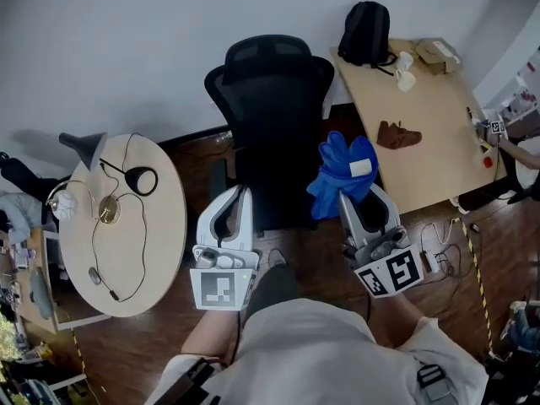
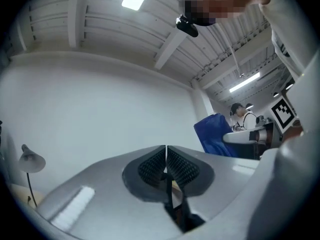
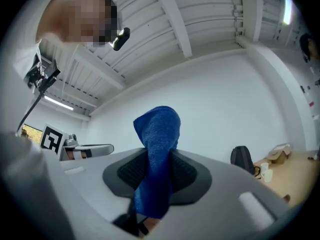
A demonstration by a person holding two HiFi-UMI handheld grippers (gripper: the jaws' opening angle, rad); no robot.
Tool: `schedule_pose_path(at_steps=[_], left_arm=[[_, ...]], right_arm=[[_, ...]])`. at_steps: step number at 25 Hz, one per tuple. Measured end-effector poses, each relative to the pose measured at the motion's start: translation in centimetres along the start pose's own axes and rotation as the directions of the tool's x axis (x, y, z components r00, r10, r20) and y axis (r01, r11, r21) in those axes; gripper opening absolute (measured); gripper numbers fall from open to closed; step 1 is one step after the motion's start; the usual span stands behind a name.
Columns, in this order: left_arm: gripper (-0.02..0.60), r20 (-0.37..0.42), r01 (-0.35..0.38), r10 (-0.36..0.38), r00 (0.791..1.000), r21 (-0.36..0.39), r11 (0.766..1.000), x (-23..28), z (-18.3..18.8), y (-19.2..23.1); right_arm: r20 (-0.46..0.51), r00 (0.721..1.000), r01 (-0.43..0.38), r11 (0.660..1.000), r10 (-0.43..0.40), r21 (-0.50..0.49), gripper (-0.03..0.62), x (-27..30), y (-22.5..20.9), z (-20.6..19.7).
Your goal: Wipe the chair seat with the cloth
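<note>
Two grippers hang over the black chair (image 1: pixel 270 91) and its seat (image 1: pixel 274 197). The left gripper (image 1: pixel 240 194) is clenched on nothing. The right gripper (image 1: pixel 363 201) grasps the blue cloth (image 1: pixel 340 171), bunched over the seat's right edge. A round table (image 1: pixel 164 234) with a lamp (image 1: pixel 84 146) crowds the left, and a desk (image 1: pixel 434 133) with a backpack (image 1: pixel 365 32) crowds the right.

Two claws over black office chair (image 1: pixel 270 83), seen from above.
L claw (image 1: pixel 239 194) at front-left edge of seat (image 1: pixel 274 201); R claw (image 1: pixel 348 194) just right of seat w/ blue cloth (image 1: pixel 342 171) bunched at its tip. Round surface (image 1: pixel 160 234) at left: lamp (image 1: pixel 83 146), headphones (image 1: pixel 139 180), cable (image 1: pixel 94 251). Rect. surface (image 1: pixel 426 142) at right: black backpack (image 1: pixel 365 32), brown item (image 1: pixel 398 134), cups (image 1: pixel 405 70), box (image 1: pixel 439 53).
</note>
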State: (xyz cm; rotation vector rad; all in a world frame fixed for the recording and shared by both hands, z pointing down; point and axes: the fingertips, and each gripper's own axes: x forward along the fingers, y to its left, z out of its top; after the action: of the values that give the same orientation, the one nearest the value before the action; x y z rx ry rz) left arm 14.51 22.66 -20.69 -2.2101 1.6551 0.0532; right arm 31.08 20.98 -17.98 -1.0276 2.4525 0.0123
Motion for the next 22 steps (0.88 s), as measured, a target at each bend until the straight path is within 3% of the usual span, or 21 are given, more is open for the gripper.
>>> schedule_pose_path(at_steps=[5, 10, 13, 17, 22], left_arm=[[0.055, -0.11, 0.044, -0.037, 0.993, 0.062, 0.997, -7.3, 1.7, -8.5], [0.06, -0.263, 0.108, -0.072, 0.962, 0.126, 0.986, -15.0, 2.8, -17.0], [0.06, -0.318, 0.107, -0.054, 0.946, 0.151, 0.983, -18.6, 4.0, -20.4], [0.058, -0.328, 0.043, 0.007, 0.945, 0.145, 0.989, -21.2, 6.2, -21.3], [0.063, -0.282, 0.095, -0.051, 0.958, 0.145, 0.985, -22.2, 9.1, -22.1]], right_arm=[[0.015, 0.999, -0.046, 0.999, 0.046, -0.01, 0.115, -10.3, 3.4, 4.2], [0.025, 0.997, -0.076, 0.997, 0.076, 0.006, 0.115, -20.4, 5.7, 7.3], [0.034, 0.995, -0.091, 0.996, 0.09, 0.015, 0.115, -23.6, 7.1, 8.5], [0.047, 0.995, -0.086, 0.996, 0.086, 0.003, 0.115, -26.1, 9.0, 10.1], [0.059, 0.997, -0.048, 0.999, 0.048, -0.005, 0.113, -26.6, 10.3, 12.2]])
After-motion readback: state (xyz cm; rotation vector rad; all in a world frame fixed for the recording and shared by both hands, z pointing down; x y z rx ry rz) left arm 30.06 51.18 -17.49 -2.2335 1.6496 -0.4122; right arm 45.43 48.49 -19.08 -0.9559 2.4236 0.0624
